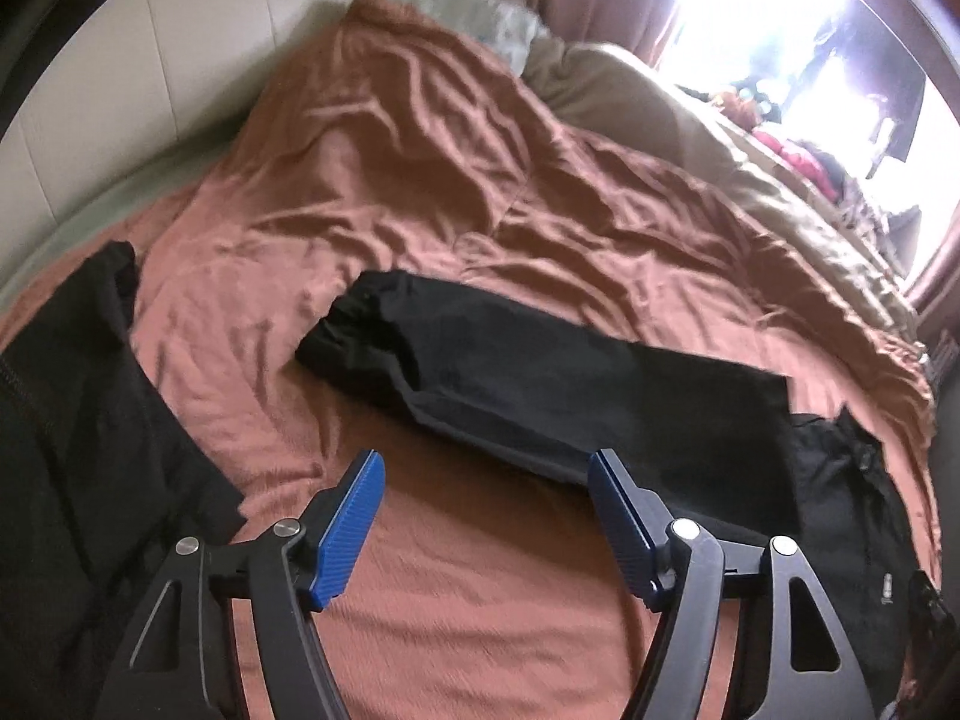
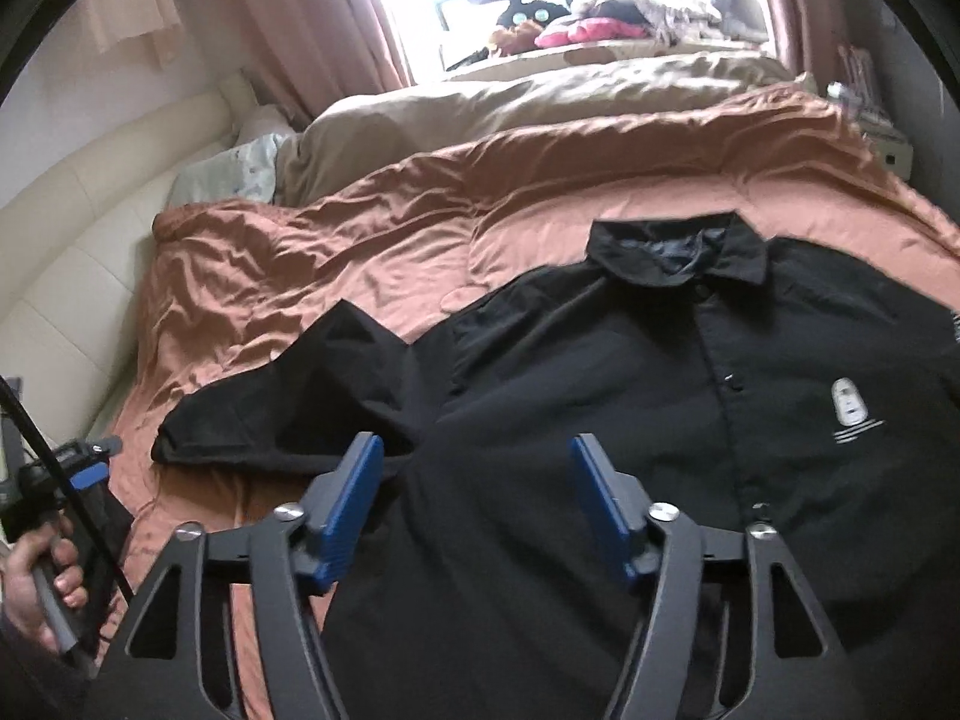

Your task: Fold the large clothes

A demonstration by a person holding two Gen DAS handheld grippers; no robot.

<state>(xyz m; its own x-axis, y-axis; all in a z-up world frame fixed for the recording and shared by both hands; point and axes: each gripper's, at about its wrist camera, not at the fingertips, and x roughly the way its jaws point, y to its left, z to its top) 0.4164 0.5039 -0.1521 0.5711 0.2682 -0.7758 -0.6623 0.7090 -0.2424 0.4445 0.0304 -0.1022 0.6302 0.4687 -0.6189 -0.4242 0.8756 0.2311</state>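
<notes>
A black button-up shirt [image 2: 630,396] lies face up on the rust-brown duvet [image 2: 336,252], collar [image 2: 678,255] toward the window, a white logo [image 2: 849,411] on its chest. Its left sleeve [image 2: 288,414] stretches out to the left. My right gripper [image 2: 477,450] is open and empty, hovering just above the shirt's body beside the armpit. In the left wrist view the sleeve [image 1: 540,378] lies across the duvet [image 1: 390,180] ahead. My left gripper [image 1: 486,468] is open and empty above the bedding, just short of the sleeve. The left gripper and the hand holding it show at the right view's lower left [image 2: 54,516].
Another dark garment [image 1: 78,420] lies at the left. A beige blanket [image 2: 540,102] and a pale pillow [image 2: 240,168] are at the far side. A cream padded headboard [image 2: 78,240] runs along the left. A bright window sill holds plush toys [image 2: 576,24].
</notes>
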